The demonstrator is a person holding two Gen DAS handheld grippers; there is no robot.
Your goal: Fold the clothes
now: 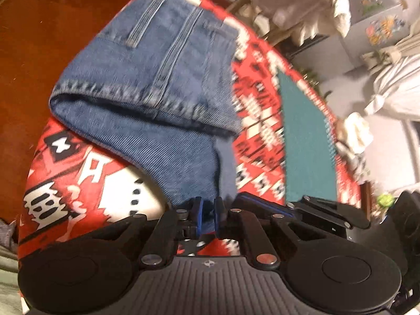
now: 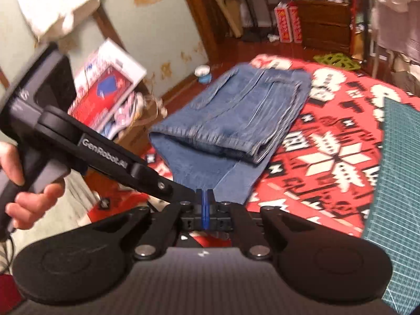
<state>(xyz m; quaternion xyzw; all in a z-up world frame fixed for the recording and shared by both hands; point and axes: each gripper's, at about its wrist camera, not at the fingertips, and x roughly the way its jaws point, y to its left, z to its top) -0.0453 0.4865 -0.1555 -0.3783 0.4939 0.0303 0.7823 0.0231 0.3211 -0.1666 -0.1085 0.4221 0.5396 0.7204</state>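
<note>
Blue denim jeans [image 2: 236, 115], coarse twill with pale stitched seams, lie partly folded on a red, white and black patterned blanket [image 2: 328, 157] ahead of both jaws. The left gripper [image 1: 208, 216] pinches a loose denim end between its blue pads. The right gripper [image 2: 205, 211] is clenched on that cloth's tapered corner.
</note>
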